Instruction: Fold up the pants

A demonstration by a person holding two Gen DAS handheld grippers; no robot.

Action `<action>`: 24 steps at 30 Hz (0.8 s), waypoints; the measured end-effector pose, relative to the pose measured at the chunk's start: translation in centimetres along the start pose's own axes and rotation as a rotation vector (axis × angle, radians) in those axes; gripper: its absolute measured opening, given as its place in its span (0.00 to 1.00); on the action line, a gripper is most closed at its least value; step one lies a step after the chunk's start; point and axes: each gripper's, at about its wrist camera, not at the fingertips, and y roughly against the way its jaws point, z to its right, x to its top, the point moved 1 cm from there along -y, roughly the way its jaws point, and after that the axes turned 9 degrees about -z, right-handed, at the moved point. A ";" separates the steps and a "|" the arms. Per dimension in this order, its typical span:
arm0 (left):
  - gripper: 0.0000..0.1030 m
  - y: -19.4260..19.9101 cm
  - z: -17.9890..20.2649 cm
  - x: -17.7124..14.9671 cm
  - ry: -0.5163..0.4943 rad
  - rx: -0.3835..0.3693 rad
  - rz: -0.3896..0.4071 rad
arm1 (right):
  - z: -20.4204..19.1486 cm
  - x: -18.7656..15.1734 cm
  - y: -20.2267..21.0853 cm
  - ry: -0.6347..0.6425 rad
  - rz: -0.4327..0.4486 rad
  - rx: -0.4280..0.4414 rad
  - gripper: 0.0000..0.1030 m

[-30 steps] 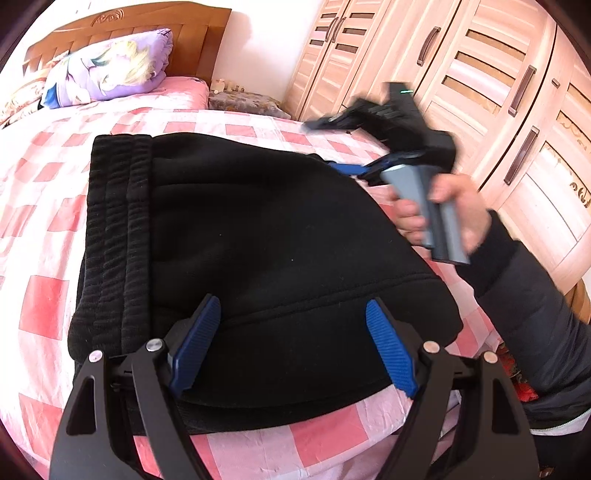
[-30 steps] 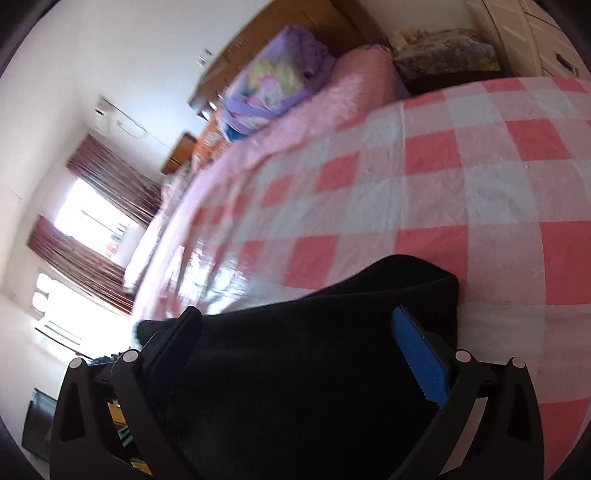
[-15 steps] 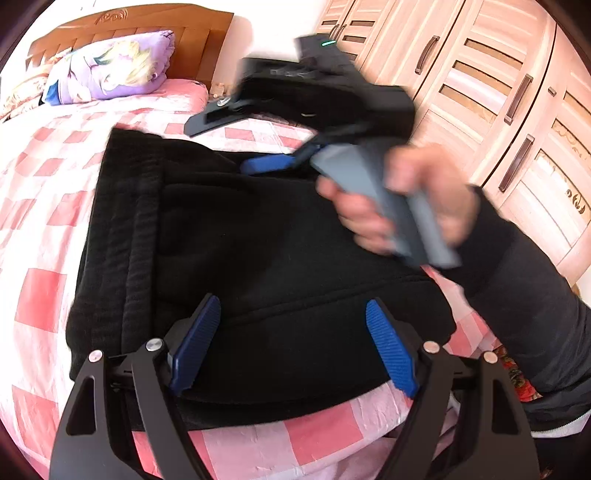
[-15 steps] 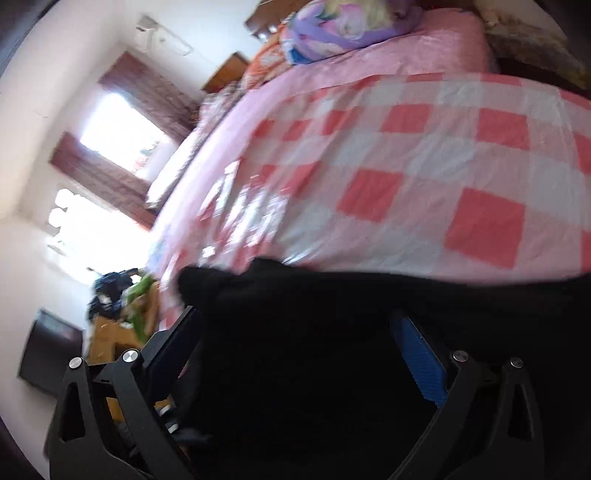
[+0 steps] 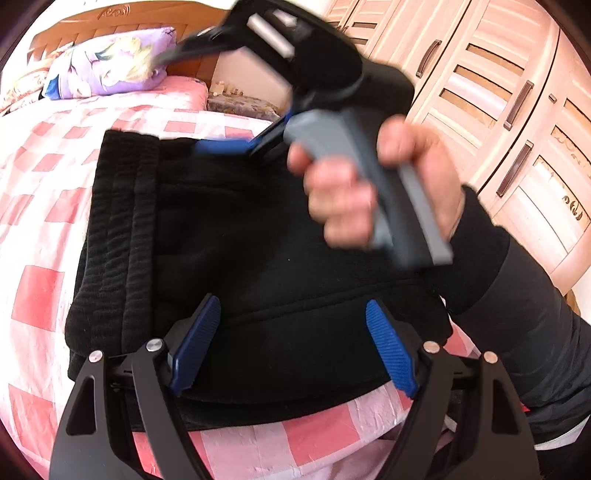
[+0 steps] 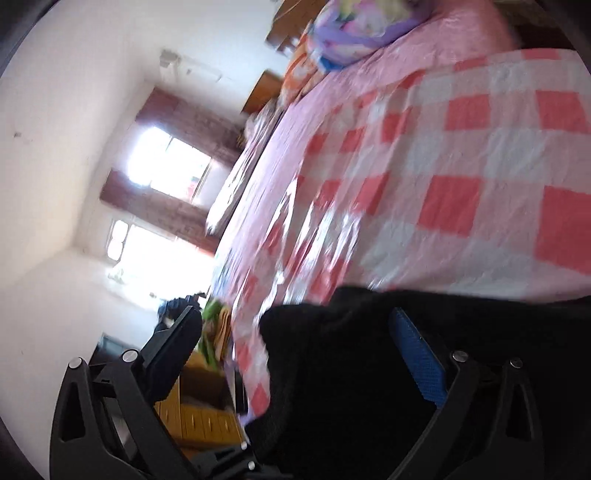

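Black pants (image 5: 258, 236) folded into a thick bundle on the bed (image 5: 40, 206), over its pink-and-white checked cover, ribbed waistband along the bundle's left side. Left tongs (image 5: 291, 345) low at the near edge of the bundle, blue pads spread wide, black fabric below and between them but not pinched; open. Right tongs (image 6: 295, 339) spread wide too: one blue pad over the black cloth, the other finger out past the edge of the pants and in front of the room beyond; nothing gripped. From the left wrist view, right hand (image 5: 373, 184) wrapped round the grey handle, raised over the far right part of the bundle, blurred, dark sleeve (image 5: 517, 295) behind it. Purple printed pillow (image 5: 107, 66) at the wooden headboard (image 5: 110, 22). Pale wooden wardrobe (image 5: 498, 92) with dark handles along the right of the bed. Bright window (image 6: 162, 162) with dark red curtains, seen tilted from the right wrist.
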 end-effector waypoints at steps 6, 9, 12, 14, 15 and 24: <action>0.80 1.4 -1.7 1.1 0.143 -0.140 -0.027 | -2.8 -6.0 9.8 0.215 0.095 -0.170 0.96; 0.89 3.5 -2.4 2.9 0.233 -0.300 0.016 | -1.2 -10.3 14.5 0.258 0.199 -0.534 0.96; 0.98 4.0 -2.1 5.9 0.218 -0.171 0.037 | 0.9 -13.9 15.3 0.252 0.222 -0.736 0.96; 0.98 2.4 -1.7 8.0 0.191 -0.109 0.002 | 1.6 -16.0 13.8 0.275 0.208 -0.759 0.96; 0.98 1.5 -1.5 8.9 0.181 -0.088 -0.013 | 1.8 -16.9 12.4 0.293 0.205 -0.777 0.96; 0.98 -2.8 -6.8 9.1 0.314 0.010 -0.070 | 1.0 -22.4 9.9 0.346 0.190 -0.773 0.96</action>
